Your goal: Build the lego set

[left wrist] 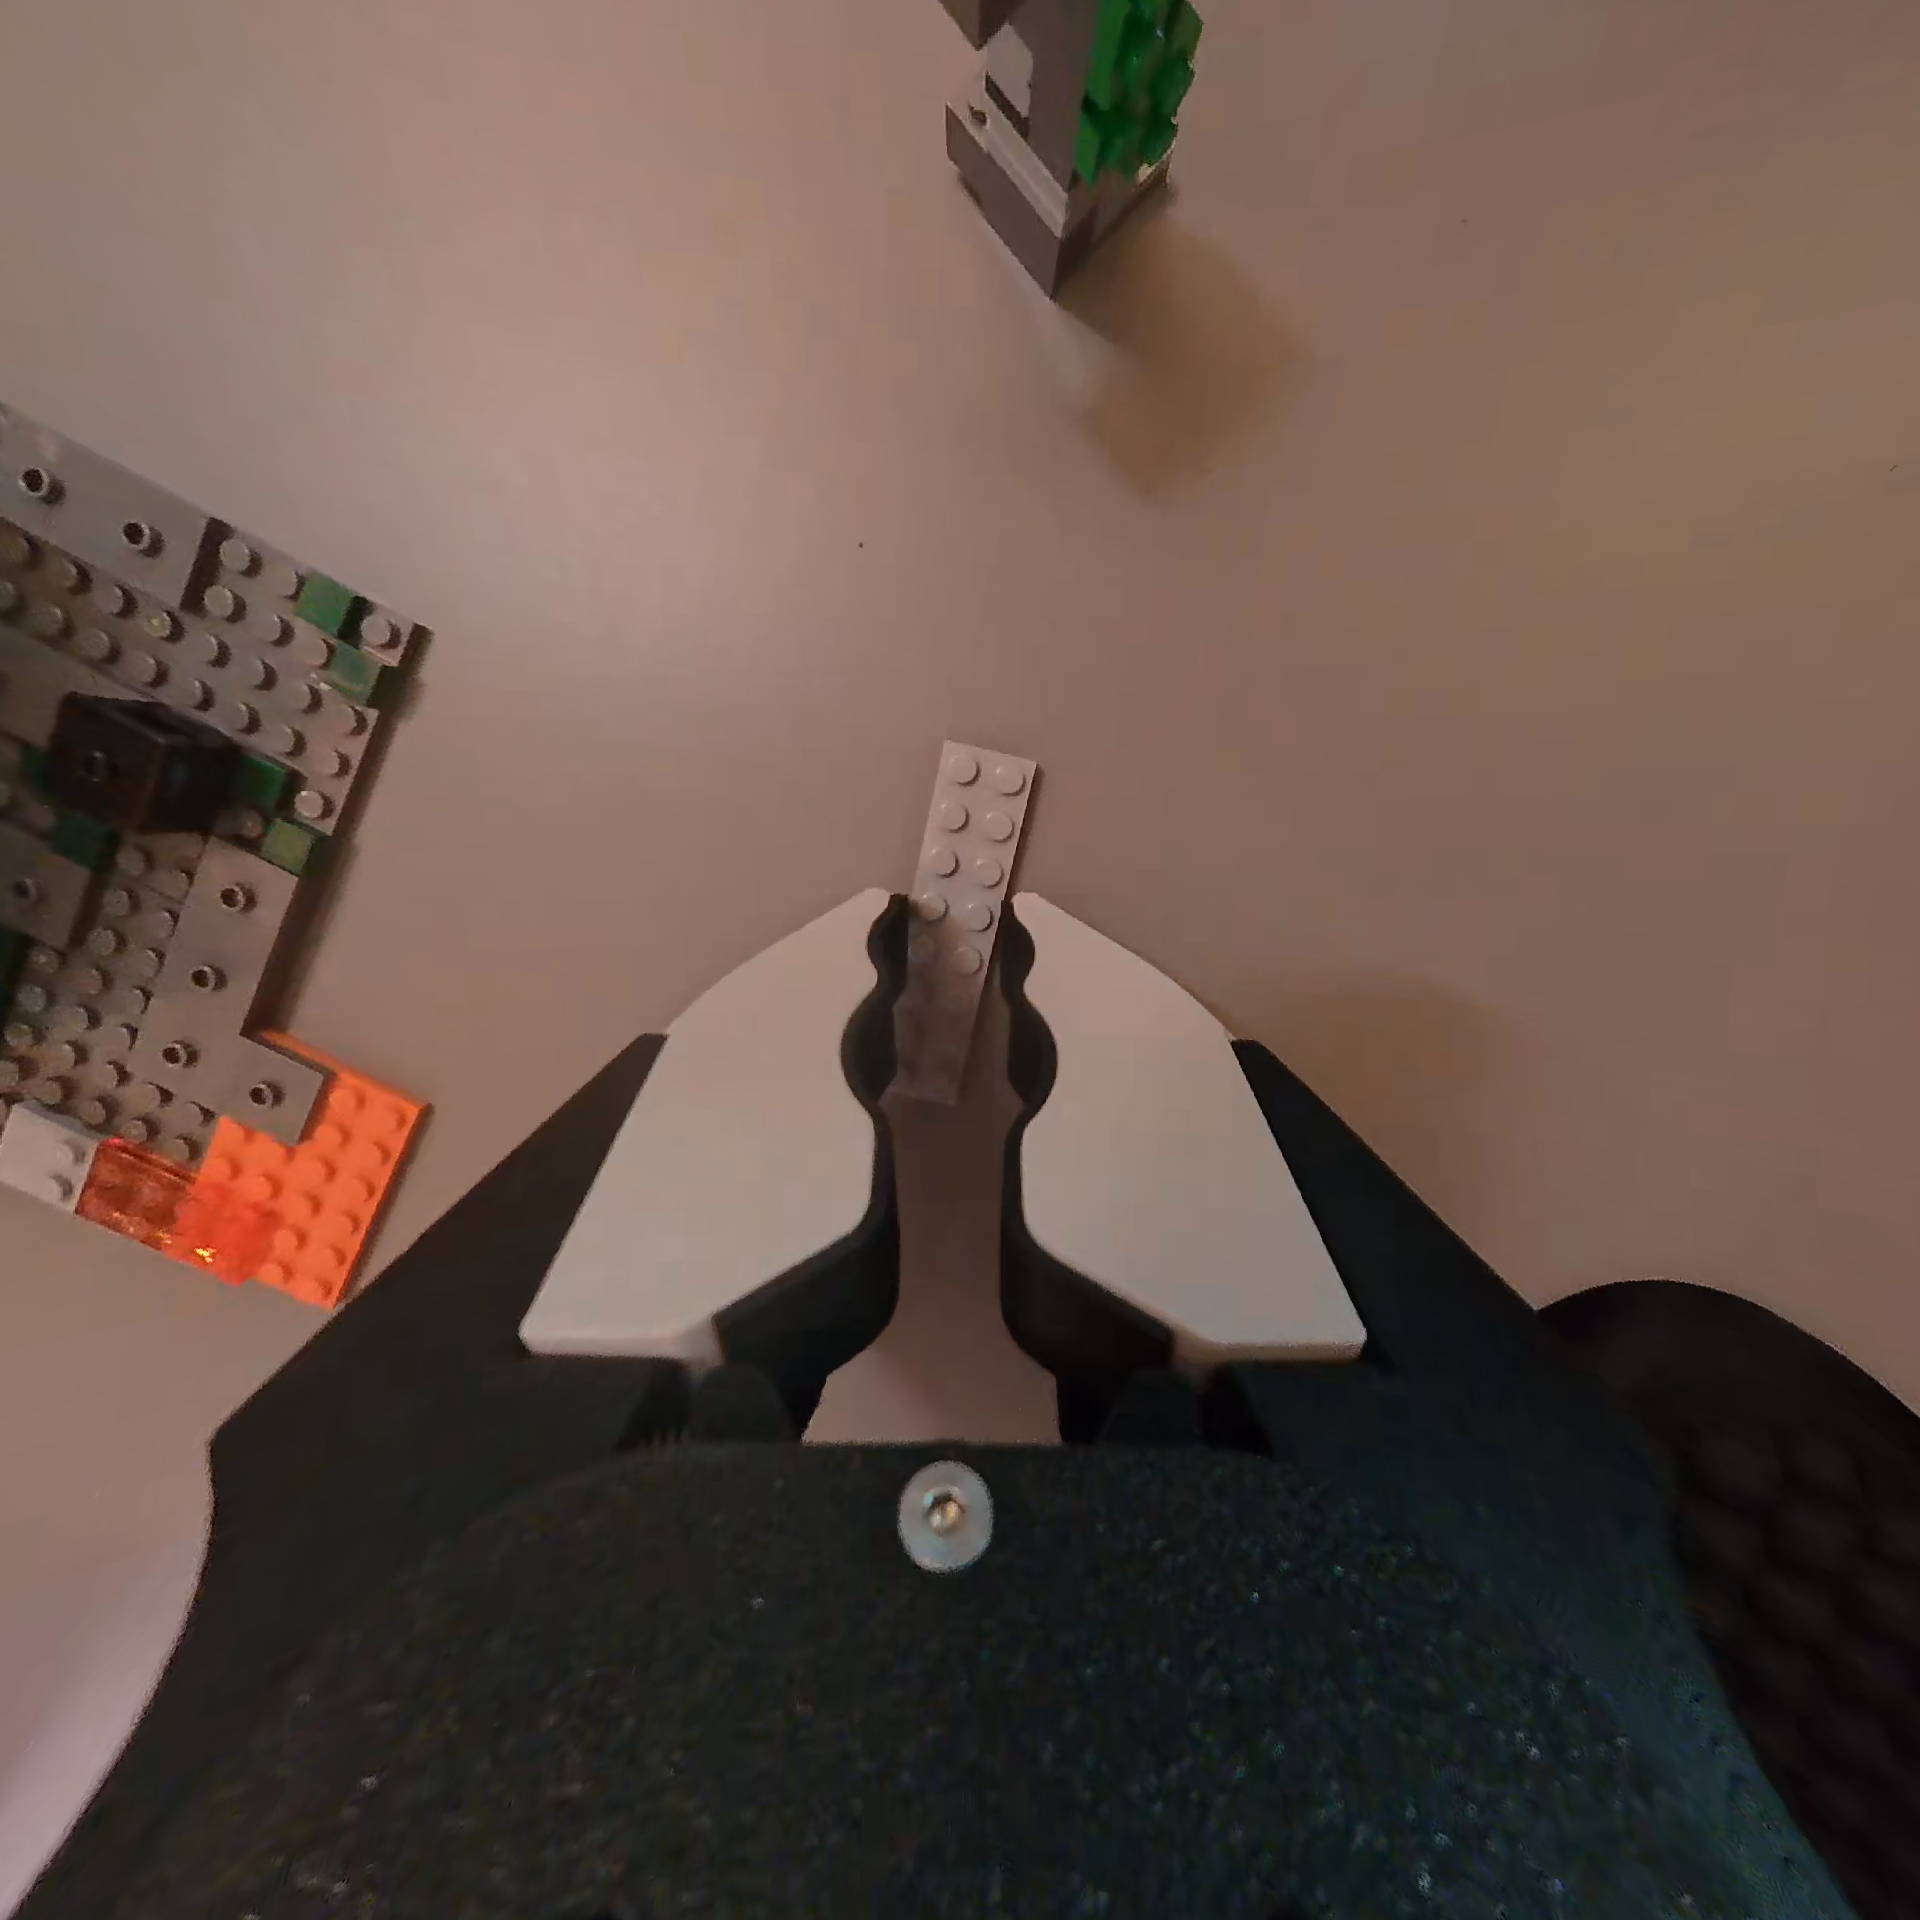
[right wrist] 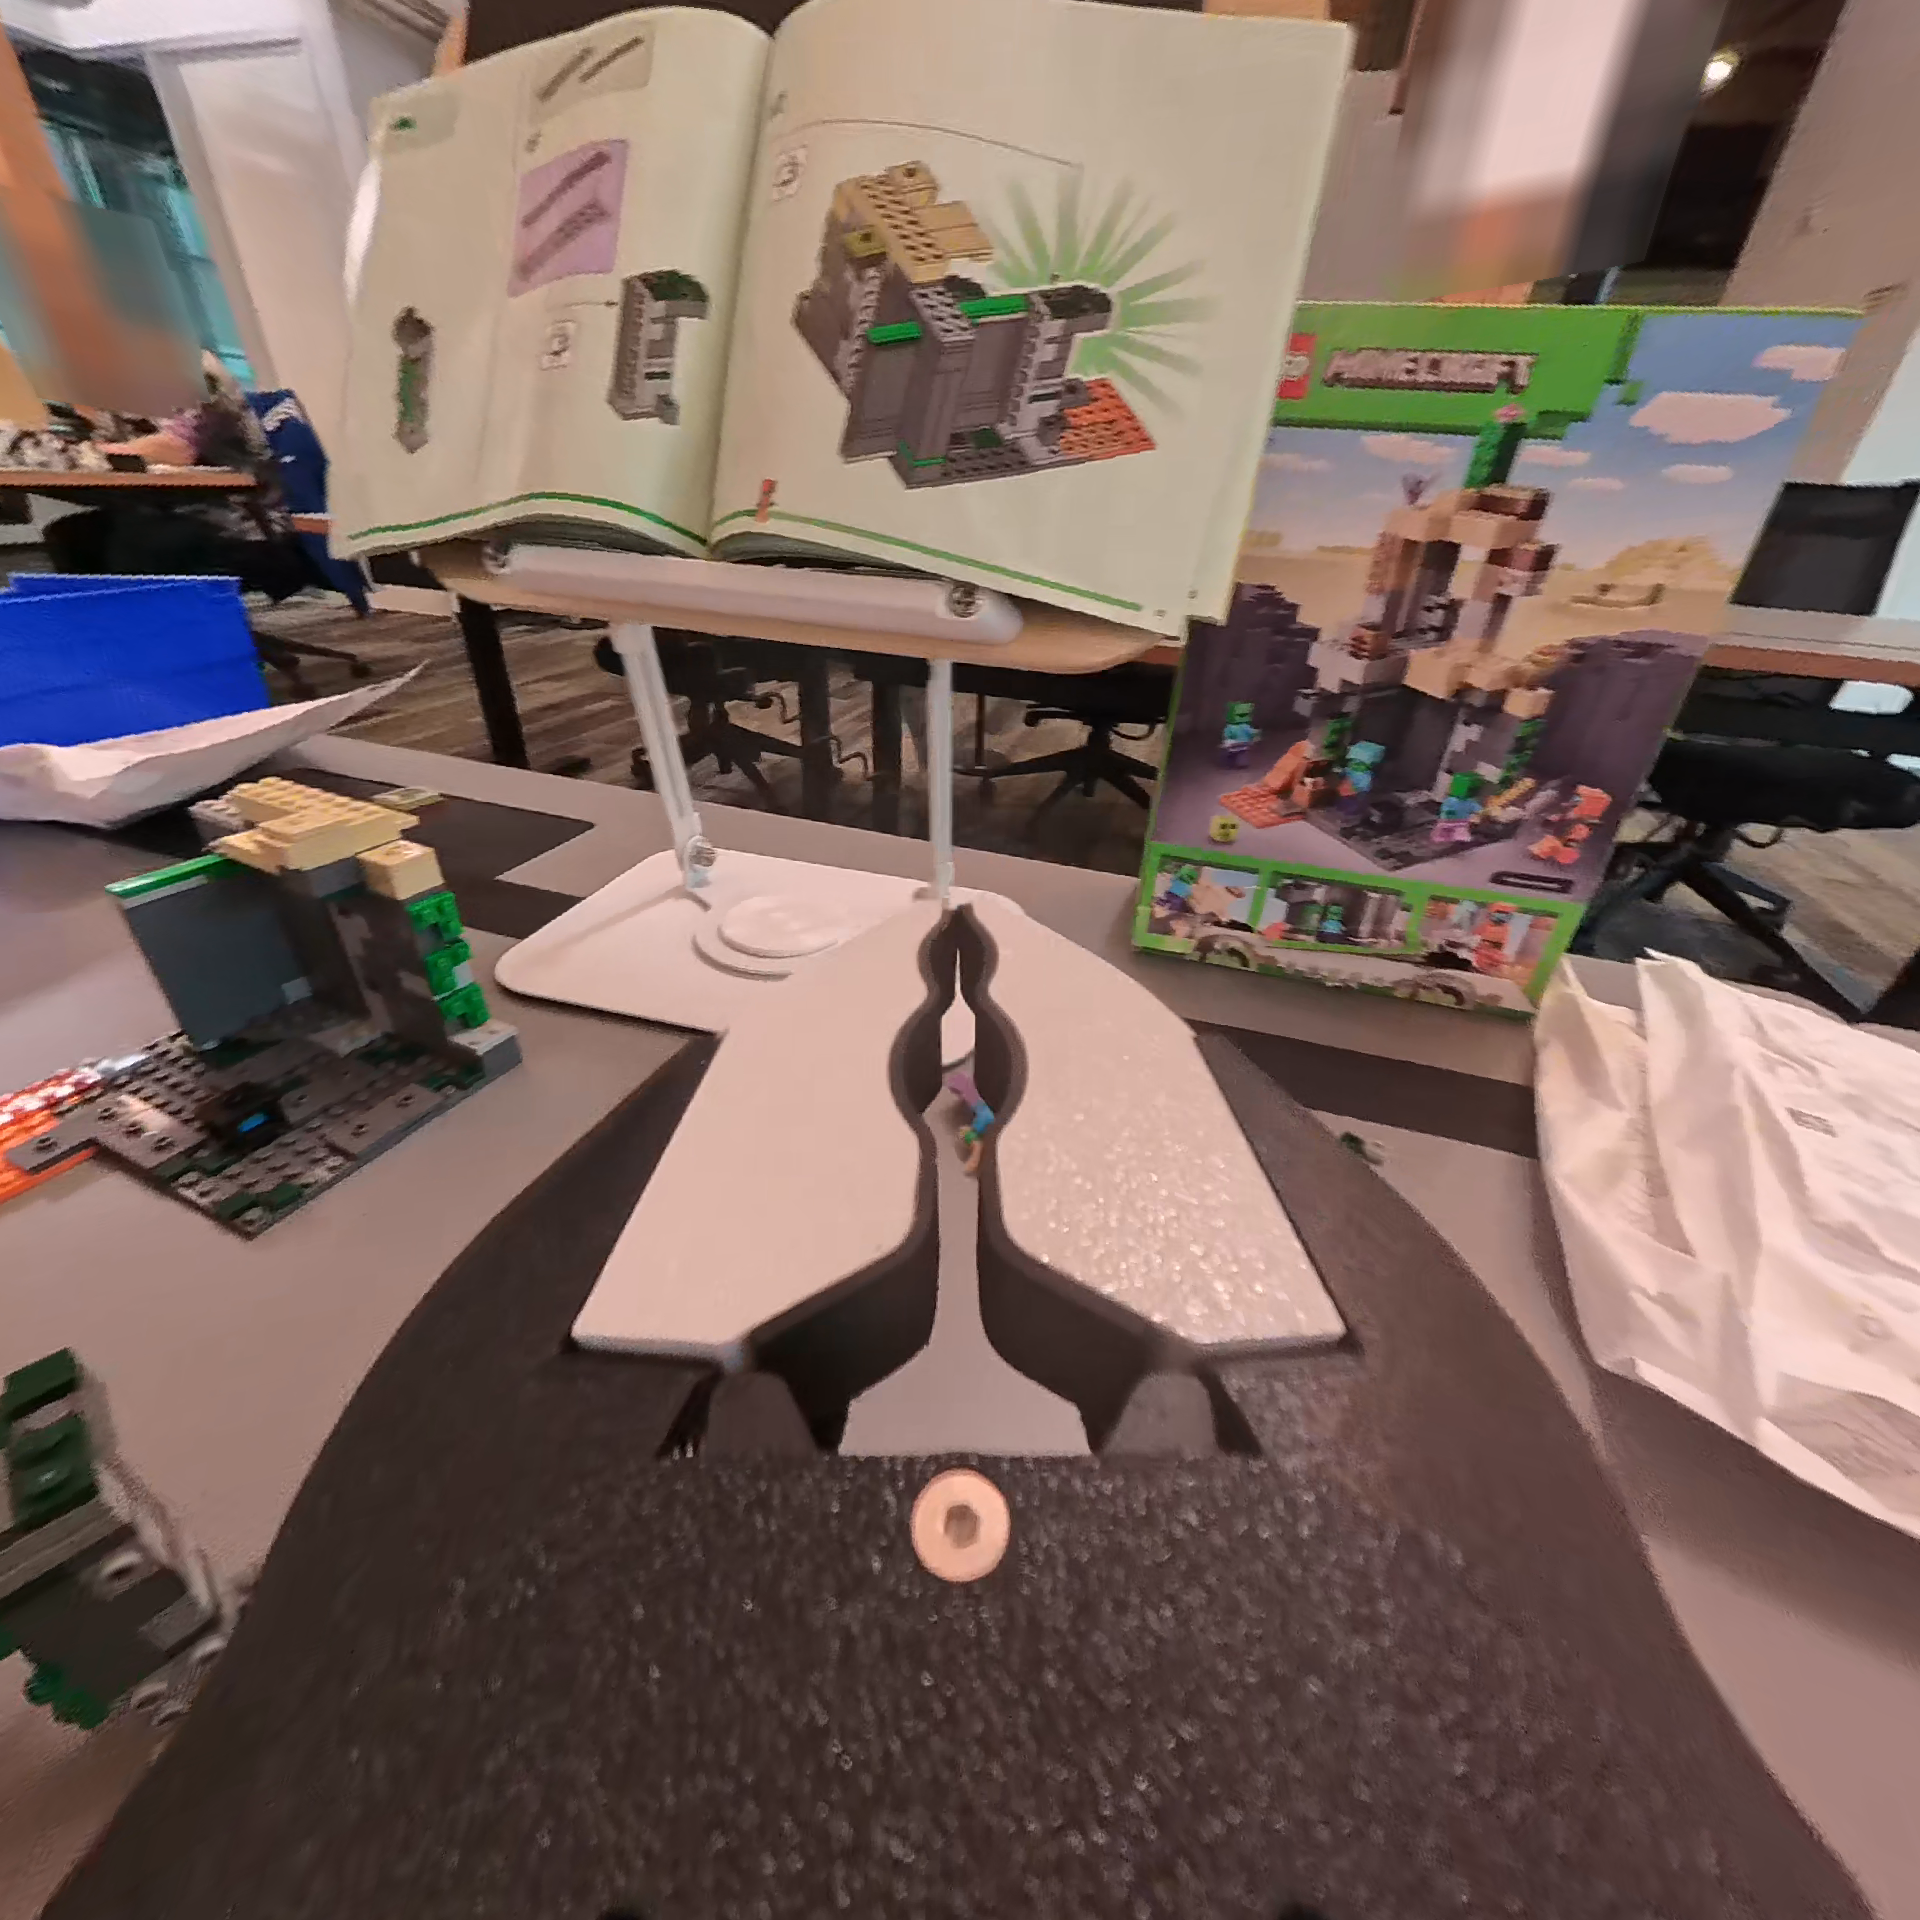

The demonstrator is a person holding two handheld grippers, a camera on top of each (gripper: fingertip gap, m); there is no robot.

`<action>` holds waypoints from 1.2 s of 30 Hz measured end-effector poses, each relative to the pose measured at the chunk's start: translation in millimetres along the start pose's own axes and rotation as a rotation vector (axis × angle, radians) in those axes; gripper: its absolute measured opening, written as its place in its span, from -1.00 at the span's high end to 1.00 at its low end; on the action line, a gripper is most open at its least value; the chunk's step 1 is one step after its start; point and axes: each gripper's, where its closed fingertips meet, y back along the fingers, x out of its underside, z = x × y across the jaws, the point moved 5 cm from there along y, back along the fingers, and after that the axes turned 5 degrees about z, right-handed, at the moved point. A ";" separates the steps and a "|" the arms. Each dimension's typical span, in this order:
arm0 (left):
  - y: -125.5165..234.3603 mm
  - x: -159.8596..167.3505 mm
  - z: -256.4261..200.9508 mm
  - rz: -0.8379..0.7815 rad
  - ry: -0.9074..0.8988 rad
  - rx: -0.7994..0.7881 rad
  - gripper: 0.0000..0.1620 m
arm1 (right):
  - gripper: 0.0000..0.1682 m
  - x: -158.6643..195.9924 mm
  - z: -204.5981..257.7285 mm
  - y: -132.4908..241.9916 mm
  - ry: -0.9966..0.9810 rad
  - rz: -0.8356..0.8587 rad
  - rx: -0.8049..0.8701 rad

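Lego build (right wrist: 291, 997) sits on the grey table (right wrist: 1039, 1039) at the left of the right wrist view: dark grey baseplate, a grey wall with green bricks up one side, tan plates on top, and an orange plate poking out at the far left edge. A smaller grey-and-green chunk (right wrist: 62, 1538) lies nearer, bottom left, pretty blurry.

Left gripper (left wrist: 956, 914) is pinching a long light grey 2-wide plate (left wrist: 971, 883) between its fingers, studs facing the camera, about half of it sticking out past the tips. In that view the baseplate with its orange corner (left wrist: 312, 1174) is off to the left, and a grey column with green bricks (left wrist: 1081, 135) stands far up top.

Right gripper (right wrist: 961, 920) has its tips pressed together with nothing between them. A tiny purple and blue piece (right wrist: 975, 1117) shows through the gap lower down; can't tell what it is.

Behind it, an open instruction booklet (right wrist: 831, 301) rests on a white stand (right wrist: 665, 935), with the set's box (right wrist: 1455, 665) upright to the right and crumpled white paper bags (right wrist: 1745, 1195) near right.
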 end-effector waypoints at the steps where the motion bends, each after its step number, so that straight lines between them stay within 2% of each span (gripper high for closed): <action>1: -0.1 -0.1 -0.6 -0.007 0.000 0.001 0.80 | 1.00 1.0 -6.0 0.4 -0.010 0.005 0.013; 4: 0.1 0.3 -2.0 -0.024 0.001 0.003 0.67 | 1.00 5.2 -25.8 2.1 -0.002 0.026 0.076; 9: 14.8 0.8 -6.5 -0.080 -0.004 -0.010 0.58 | 1.00 13.6 -59.2 9.3 0.018 0.073 0.186; 12: 41.0 4.9 -7.6 -0.144 -0.007 -0.050 0.59 | 1.00 19.0 -75.4 15.9 0.008 0.097 0.234; 15: 82.2 22.7 3.8 -0.218 0.029 -0.144 0.63 | 1.00 23.4 -88.7 23.2 0.003 0.114 0.269; 19: 151.6 79.3 41.6 -0.259 0.167 -0.337 0.72 | 1.00 28.9 -101.8 30.2 -0.010 0.130 0.286; 22: 201.3 142.9 75.8 -0.241 0.303 -0.472 0.79 | 1.00 31.1 -105.8 31.2 -0.013 0.138 0.283; 24: 221.1 192.1 98.4 -0.189 0.373 -0.547 0.83 | 1.00 30.9 -104.8 30.2 -0.013 0.140 0.273; 27: 219.4 260.3 121.3 -0.053 0.416 -0.544 0.83 | 1.00 30.6 -99.9 28.5 0.002 0.143 0.256; 30: 192.2 304.0 132.7 0.075 0.375 -0.489 0.79 | 1.00 30.3 -94.1 26.9 0.019 0.144 0.239; 36: 148.3 328.0 153.9 0.194 0.368 -0.393 0.76 | 1.00 33.5 -86.4 24.0 0.049 0.159 0.212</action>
